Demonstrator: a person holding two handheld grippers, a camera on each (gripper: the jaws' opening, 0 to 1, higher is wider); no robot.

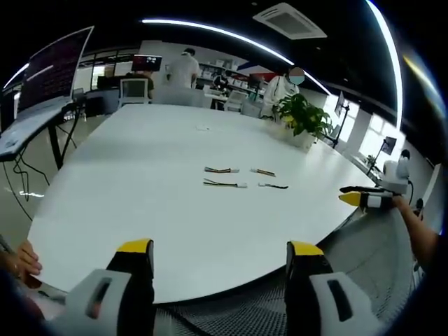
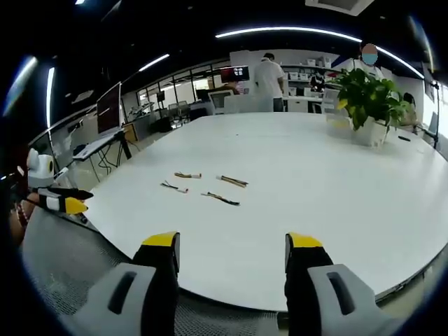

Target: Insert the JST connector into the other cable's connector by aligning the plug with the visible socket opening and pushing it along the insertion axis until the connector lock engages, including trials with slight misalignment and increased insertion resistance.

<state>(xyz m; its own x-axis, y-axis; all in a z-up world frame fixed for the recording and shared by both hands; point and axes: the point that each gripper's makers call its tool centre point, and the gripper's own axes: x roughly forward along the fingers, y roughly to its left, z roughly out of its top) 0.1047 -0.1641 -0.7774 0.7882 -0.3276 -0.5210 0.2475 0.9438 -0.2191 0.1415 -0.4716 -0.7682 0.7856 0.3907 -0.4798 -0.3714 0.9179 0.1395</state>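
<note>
Right now the left gripper [image 1: 220, 255] and the right gripper [image 2: 231, 250] both hang at the near edge of the white table [image 1: 140, 182], jaws spread wide and holding nothing. Farther out on the table lie four small cables [image 1: 221, 170] [image 1: 224, 183] [image 1: 263, 172] [image 1: 273, 185] in a little group, close to each other but apart, and they look so tiny that I cannot tell which end is the plug and which is the socket. So a gripper could grab a wire by the wrong end or pinch the thin wires, and then the plug might go in crooked, get stuck and never click.
</note>
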